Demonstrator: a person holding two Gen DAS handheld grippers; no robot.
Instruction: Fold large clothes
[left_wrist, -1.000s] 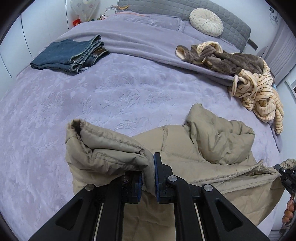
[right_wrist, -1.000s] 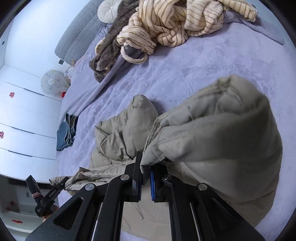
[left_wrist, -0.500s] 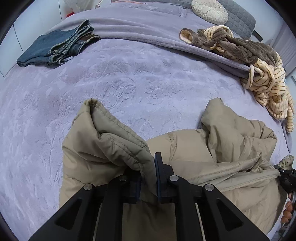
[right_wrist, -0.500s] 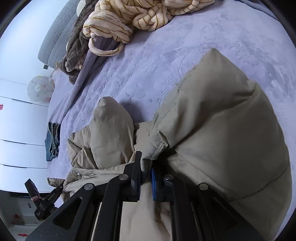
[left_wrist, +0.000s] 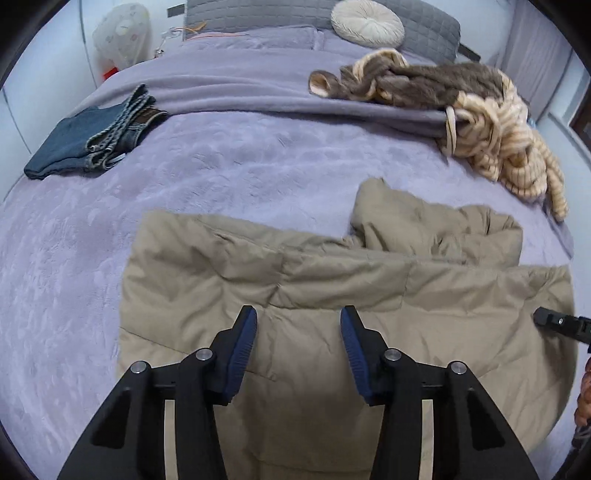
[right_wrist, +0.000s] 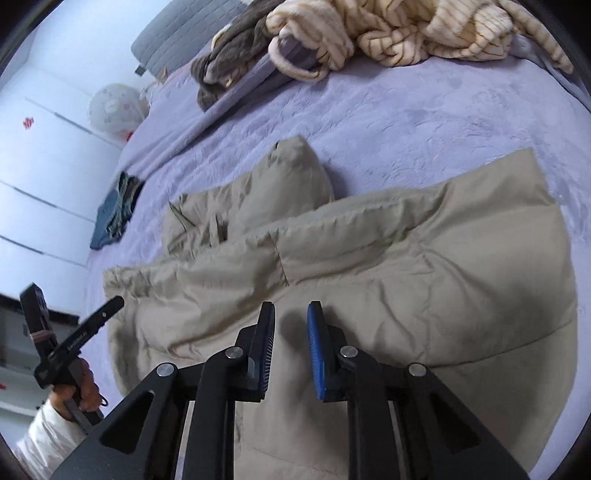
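Note:
A large beige padded jacket (left_wrist: 332, 295) lies on the purple bed, its lower part folded up over itself; a bunched sleeve or hood (left_wrist: 424, 225) sticks out behind the fold. It also shows in the right wrist view (right_wrist: 369, 266). My left gripper (left_wrist: 298, 319) is open and empty, just above the jacket's near half. My right gripper (right_wrist: 291, 312) is open and empty above the jacket's other end. The right gripper's tip (left_wrist: 554, 321) shows at the right edge of the left wrist view; the left gripper (right_wrist: 85, 332) shows at the left of the right wrist view.
Folded blue jeans (left_wrist: 92, 140) lie at the far left of the bed (left_wrist: 240, 166). A heap of brown and cream striped clothes (left_wrist: 461, 110) lies at the far right. A round cream cushion (left_wrist: 367, 22) rests against the grey headboard.
Both grippers have let go of the jacket's edges and opened. The lifted folds have dropped flat onto the jacket, and both grippers have drawn back a little.

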